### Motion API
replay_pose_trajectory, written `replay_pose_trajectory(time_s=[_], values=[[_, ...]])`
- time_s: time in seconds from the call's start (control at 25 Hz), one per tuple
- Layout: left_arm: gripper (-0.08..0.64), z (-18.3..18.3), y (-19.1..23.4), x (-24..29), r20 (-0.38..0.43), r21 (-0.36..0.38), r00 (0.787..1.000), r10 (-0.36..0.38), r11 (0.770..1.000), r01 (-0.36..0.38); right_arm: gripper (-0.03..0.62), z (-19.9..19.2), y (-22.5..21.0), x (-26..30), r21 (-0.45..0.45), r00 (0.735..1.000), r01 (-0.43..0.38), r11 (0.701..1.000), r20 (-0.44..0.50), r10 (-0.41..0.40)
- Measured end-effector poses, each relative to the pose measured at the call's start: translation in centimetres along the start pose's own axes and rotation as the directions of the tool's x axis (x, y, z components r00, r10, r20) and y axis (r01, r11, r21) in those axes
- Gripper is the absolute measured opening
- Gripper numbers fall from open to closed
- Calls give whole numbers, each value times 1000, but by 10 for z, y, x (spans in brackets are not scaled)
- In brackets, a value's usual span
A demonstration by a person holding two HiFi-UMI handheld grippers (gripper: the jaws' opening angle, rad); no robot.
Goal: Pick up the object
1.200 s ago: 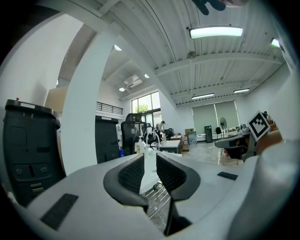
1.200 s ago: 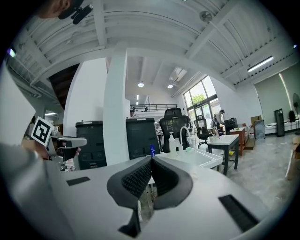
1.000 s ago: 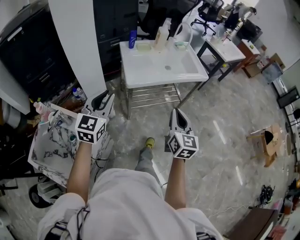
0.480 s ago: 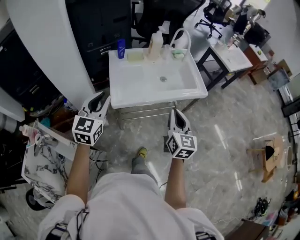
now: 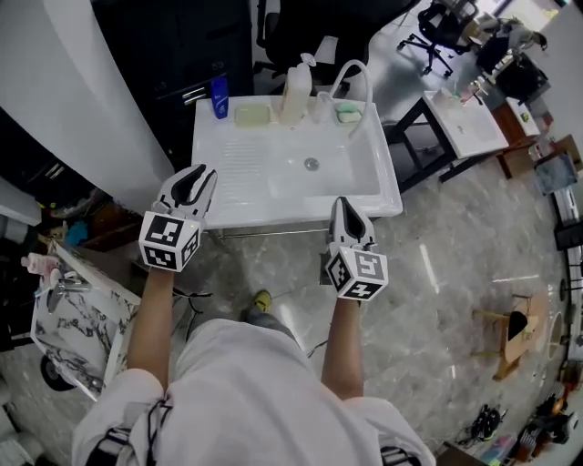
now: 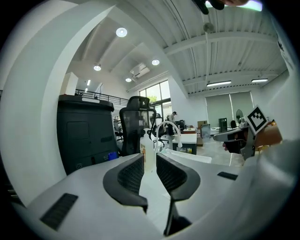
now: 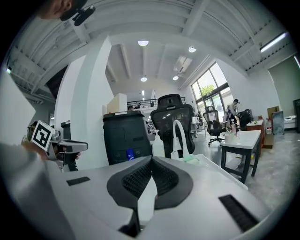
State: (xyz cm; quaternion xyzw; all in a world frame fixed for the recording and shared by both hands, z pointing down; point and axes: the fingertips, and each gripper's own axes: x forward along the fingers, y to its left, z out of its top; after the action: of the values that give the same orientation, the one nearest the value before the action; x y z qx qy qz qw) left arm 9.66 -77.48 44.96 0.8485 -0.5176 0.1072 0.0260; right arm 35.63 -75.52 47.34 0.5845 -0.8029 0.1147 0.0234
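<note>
A white sink table stands in front of me. Along its back rim sit a blue bottle, a pale soap dish, a white pump bottle and a green sponge, beside a white arched faucet. My left gripper hovers over the sink's front left corner, its jaws a narrow gap apart and holding nothing. In the left gripper view the pump bottle shows through that gap. My right gripper hangs at the front edge, right of centre, shut and empty.
A dark cabinet and an office chair stand behind the sink. A marble-patterned cart with bottles is at my left. A black-legged desk stands to the right, and a cardboard box lies on the floor.
The sink has come closer and lower in the head view. Both grippers now reach its front edge; a second ago they were over bare floor, well short of it.
</note>
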Motion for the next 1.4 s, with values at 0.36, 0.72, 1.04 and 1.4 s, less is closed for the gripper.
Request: replay_pose_trajectory(time_s=[0.36,0.72,1.04,1.4], values=[[81,0,11,53,-50,45,999,-5,999,7,6,-1,-14,58,9,999,-42,999,-8,42],[81,-11,45,134,-114,135,992,-53,988,69,6,1,-27,131,-2,1000,-19,1000,1,19],[81,-35,74,216,-195,197,973,-127,966,165,6,-6,-31,199,27,1000,-28,999,-10,29],[81,-101,90,304,-388,319,901,-196,888,330,6,-12,-34,257,-3,999,-31,1000,-16,31]])
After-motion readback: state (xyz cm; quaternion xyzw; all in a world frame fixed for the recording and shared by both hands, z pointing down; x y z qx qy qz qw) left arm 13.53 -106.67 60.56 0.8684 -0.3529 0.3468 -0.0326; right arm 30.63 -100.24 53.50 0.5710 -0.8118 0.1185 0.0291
